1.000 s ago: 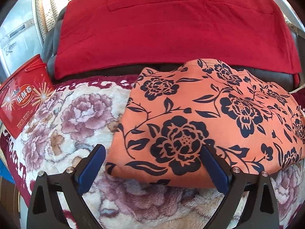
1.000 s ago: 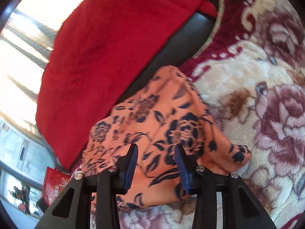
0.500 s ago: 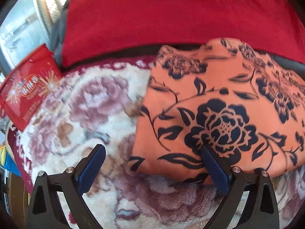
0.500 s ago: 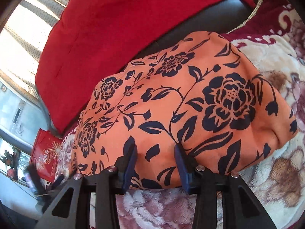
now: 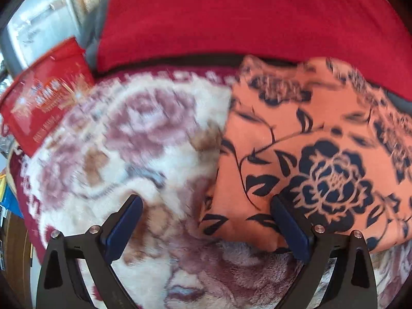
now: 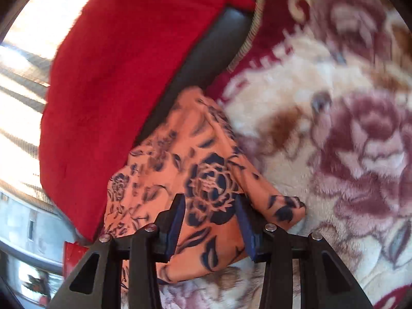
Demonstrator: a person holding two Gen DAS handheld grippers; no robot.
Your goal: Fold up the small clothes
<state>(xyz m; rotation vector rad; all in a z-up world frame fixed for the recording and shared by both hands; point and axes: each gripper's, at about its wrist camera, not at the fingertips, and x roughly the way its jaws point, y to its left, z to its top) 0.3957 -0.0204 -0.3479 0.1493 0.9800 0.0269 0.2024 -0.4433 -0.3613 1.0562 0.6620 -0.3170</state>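
An orange garment (image 5: 309,149) with a dark blue flower print lies folded on a plush floral blanket (image 5: 123,149). My left gripper (image 5: 208,229) is open wide and empty, low over the blanket at the garment's near left corner; its right finger overlaps the cloth edge. In the right wrist view the garment (image 6: 195,175) lies under and ahead of my right gripper (image 6: 209,226), whose jaws stand partly open with no cloth pinched between them.
A red cloth (image 5: 244,18) covers the dark sofa back (image 6: 206,59) behind the garment. A red snack box (image 5: 43,97) stands at the blanket's left edge. The blanket (image 6: 347,128) spreads to the right of the garment.
My left gripper has moved left, so the garment has slid to the right of its view. The right view swung over the garment and back to its right end.
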